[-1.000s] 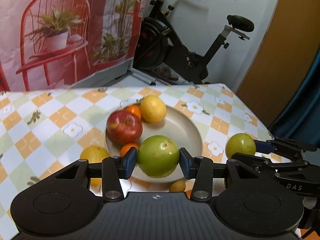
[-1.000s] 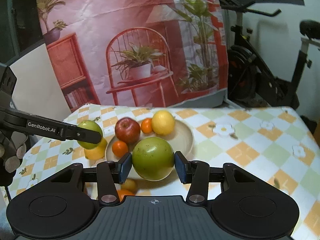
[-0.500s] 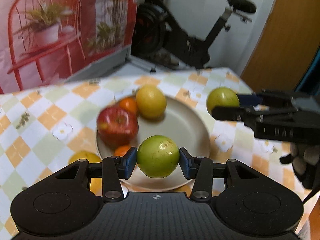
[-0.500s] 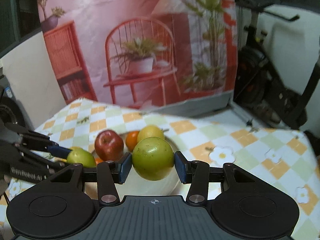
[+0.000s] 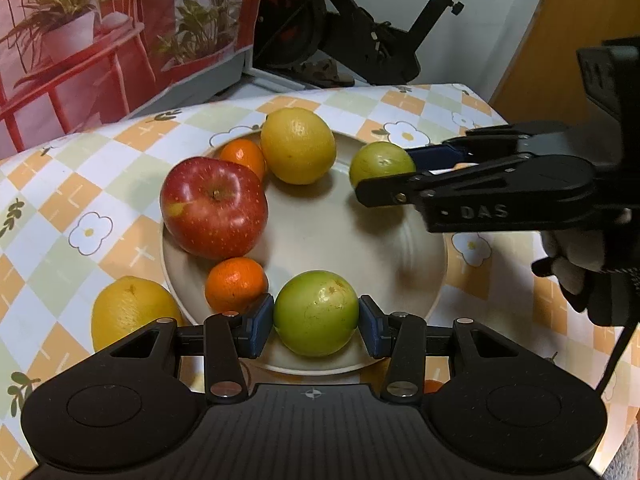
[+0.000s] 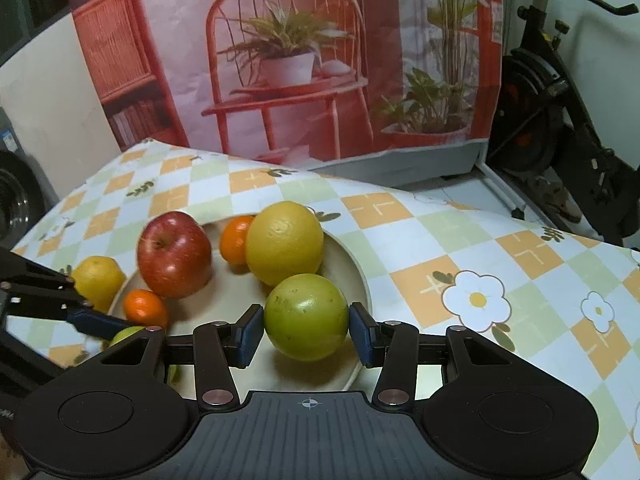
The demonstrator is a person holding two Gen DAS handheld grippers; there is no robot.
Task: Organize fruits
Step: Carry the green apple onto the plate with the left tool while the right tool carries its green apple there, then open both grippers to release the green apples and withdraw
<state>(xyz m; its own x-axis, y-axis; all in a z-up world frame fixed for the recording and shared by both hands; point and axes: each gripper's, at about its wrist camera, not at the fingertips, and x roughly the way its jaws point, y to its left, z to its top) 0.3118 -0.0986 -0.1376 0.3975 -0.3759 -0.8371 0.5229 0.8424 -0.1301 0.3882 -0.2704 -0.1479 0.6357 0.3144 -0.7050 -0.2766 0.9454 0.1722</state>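
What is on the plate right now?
On the plate: a red apple, two small oranges and a lemon. Each gripper holds a green fruit above it; what lies beneath those is hidden.

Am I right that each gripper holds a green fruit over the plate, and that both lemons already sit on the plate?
Not quite: only one lemon sits on the plate. The other lemon lies on the tablecloth beside it, as the left wrist view shows. The left gripper and right gripper do each hold a green fruit.
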